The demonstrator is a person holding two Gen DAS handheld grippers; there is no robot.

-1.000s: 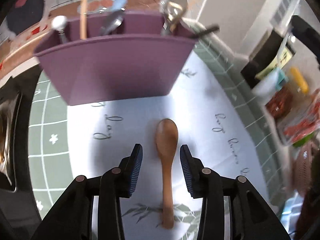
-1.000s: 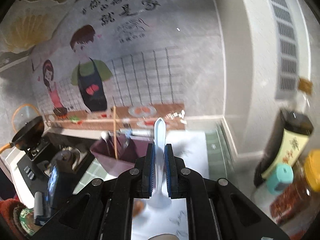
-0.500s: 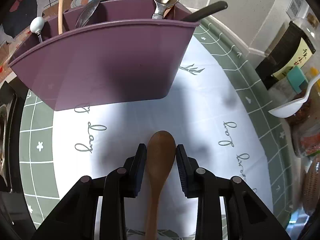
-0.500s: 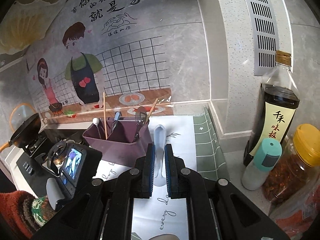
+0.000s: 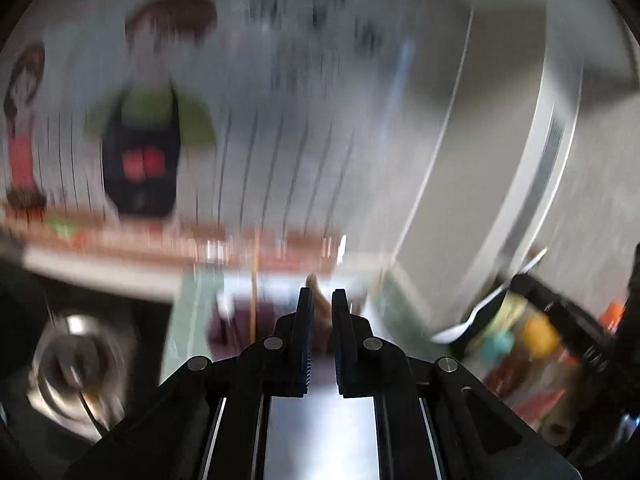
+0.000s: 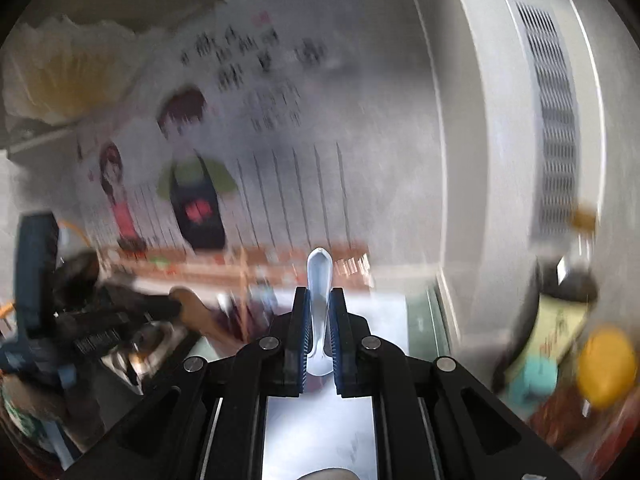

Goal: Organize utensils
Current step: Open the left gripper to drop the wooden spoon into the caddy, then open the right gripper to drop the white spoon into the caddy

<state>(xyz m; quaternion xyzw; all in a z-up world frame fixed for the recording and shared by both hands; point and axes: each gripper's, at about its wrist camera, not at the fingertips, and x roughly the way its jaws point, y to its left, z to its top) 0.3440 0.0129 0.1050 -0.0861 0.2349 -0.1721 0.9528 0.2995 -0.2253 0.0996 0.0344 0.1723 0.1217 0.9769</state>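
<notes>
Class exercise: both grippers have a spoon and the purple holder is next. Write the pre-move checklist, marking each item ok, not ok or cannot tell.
1. Right gripper shut on the white spoon: ok.
2. White spoon upright, handle up: ok.
3. Left gripper shut on the wooden spoon: ok; the right wrist view shows its bowl sticking out of the left gripper.
4. Purple holder in view ahead of the left gripper: ok, though blurred.
5. Free compartment for each spoon: cannot tell, too blurred.
6. Grippers apart from each other: ok.

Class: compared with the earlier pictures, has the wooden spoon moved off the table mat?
Yes. The wooden spoon, clamped in the left gripper, is lifted off the mat and now hangs near the purple utensil holder.
</notes>
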